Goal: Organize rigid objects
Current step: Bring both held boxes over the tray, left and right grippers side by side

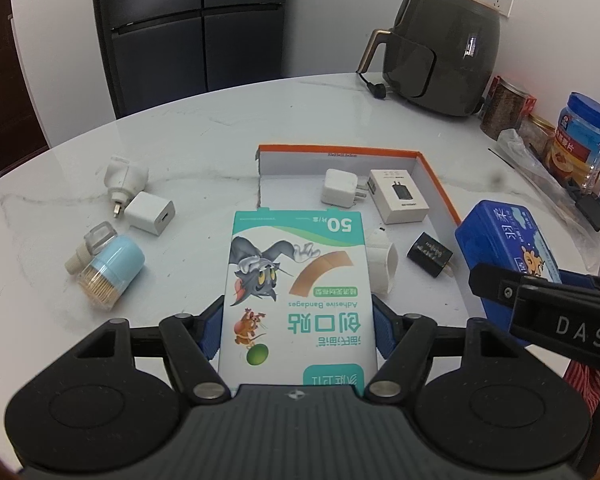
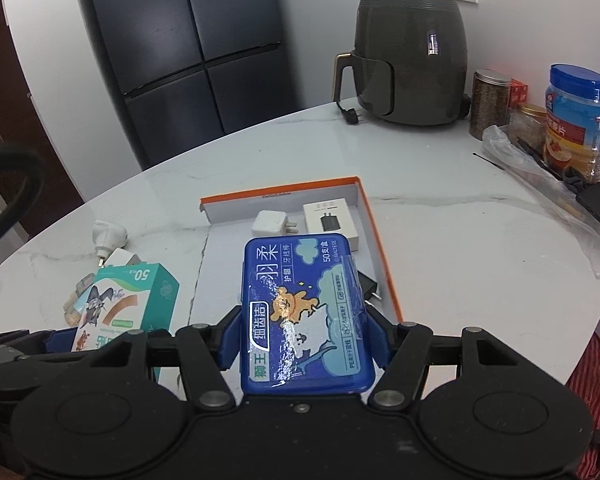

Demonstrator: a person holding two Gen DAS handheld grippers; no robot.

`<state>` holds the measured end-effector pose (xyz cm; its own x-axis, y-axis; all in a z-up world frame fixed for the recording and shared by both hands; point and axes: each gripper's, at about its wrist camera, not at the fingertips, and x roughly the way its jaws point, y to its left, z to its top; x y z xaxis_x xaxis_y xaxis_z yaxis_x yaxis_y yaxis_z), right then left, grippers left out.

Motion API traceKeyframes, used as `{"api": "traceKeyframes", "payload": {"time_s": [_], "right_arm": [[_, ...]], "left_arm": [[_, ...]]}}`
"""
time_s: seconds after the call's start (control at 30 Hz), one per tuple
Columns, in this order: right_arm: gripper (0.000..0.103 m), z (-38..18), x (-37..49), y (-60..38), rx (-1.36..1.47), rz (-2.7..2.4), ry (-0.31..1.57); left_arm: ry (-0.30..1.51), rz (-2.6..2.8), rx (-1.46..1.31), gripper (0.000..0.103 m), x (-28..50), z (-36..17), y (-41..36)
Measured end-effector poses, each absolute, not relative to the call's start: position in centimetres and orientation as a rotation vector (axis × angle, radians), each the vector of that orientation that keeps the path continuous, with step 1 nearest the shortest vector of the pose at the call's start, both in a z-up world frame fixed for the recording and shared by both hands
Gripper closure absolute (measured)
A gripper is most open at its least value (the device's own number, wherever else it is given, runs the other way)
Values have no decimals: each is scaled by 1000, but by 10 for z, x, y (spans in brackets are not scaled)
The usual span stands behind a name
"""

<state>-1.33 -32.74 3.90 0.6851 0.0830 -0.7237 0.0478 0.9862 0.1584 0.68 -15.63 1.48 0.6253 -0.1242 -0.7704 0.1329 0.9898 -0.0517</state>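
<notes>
Above the white marbled desk (image 1: 220, 140), before a dark fridge (image 1: 188, 20), the left hand-held gripper (image 1: 298, 328) clamps the bandage box (image 1: 296, 280) and the right hand-held gripper (image 2: 305, 336) clamps the blue floss case (image 2: 303, 312), both lengthwise toward the far edge.

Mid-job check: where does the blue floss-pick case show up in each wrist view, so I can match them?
Left wrist: blue floss-pick case at the right edge, held by the right gripper, right of the orange-rimmed tray.
Right wrist: same case at centre bottom, clamped in that gripper, in front of the tray.
Shared landmark: dark air fryer at the table's back.
</notes>
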Motion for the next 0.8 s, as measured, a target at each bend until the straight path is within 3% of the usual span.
{"api": "traceKeyframes", "payload": {"time_s": [0.8], "right_arm": [[28, 43, 11, -344, 171, 14, 795]], "left_arm": [[856, -158, 21, 32, 35, 26, -171]]}}
